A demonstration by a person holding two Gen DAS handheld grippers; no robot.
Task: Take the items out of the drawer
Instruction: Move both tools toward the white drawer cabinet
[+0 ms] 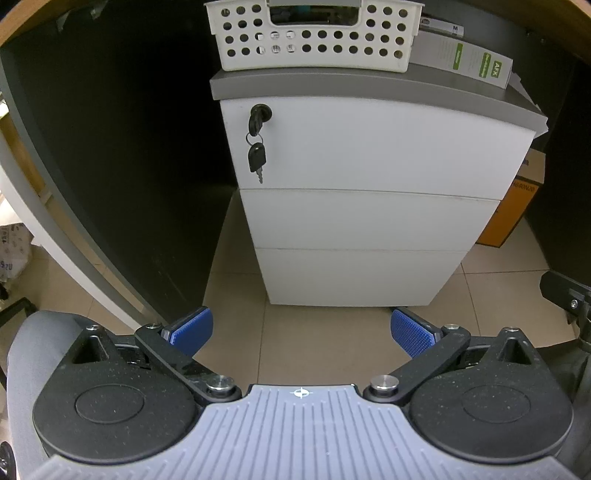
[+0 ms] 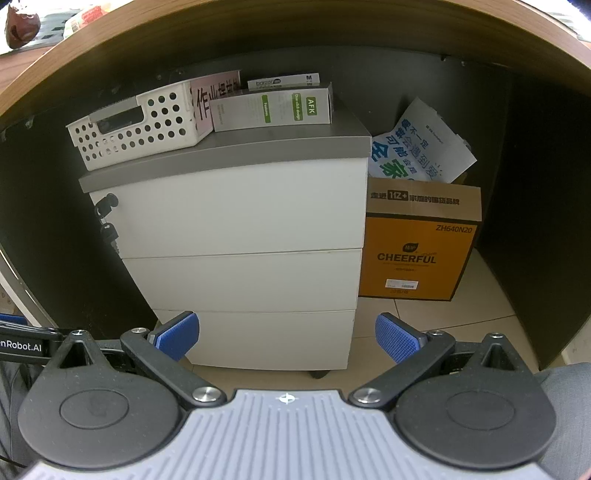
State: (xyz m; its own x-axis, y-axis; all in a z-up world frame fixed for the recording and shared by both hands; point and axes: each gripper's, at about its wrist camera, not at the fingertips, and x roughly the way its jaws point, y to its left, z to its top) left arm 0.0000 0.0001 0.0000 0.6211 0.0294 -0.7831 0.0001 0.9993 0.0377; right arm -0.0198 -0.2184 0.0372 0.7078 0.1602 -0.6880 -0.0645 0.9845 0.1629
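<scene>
A white three-drawer cabinet (image 1: 369, 206) with a grey top stands under a desk; it also shows in the right wrist view (image 2: 240, 254). All three drawers are closed. A black key with a spare (image 1: 256, 147) hangs from the lock at the top drawer's upper left corner. My left gripper (image 1: 301, 332) is open and empty, a short way in front of the bottom drawer. My right gripper (image 2: 287, 338) is open and empty, in front of the bottom drawer (image 2: 258, 338). The drawers' contents are hidden.
A white perforated basket (image 1: 314, 35) and a grey-and-green box (image 2: 273, 109) sit on the cabinet top. An orange "CHEERFUL" carton (image 2: 419, 247) stands on the tiled floor to the cabinet's right. Dark desk panels close in both sides. The wooden desk edge (image 2: 295, 40) arches overhead.
</scene>
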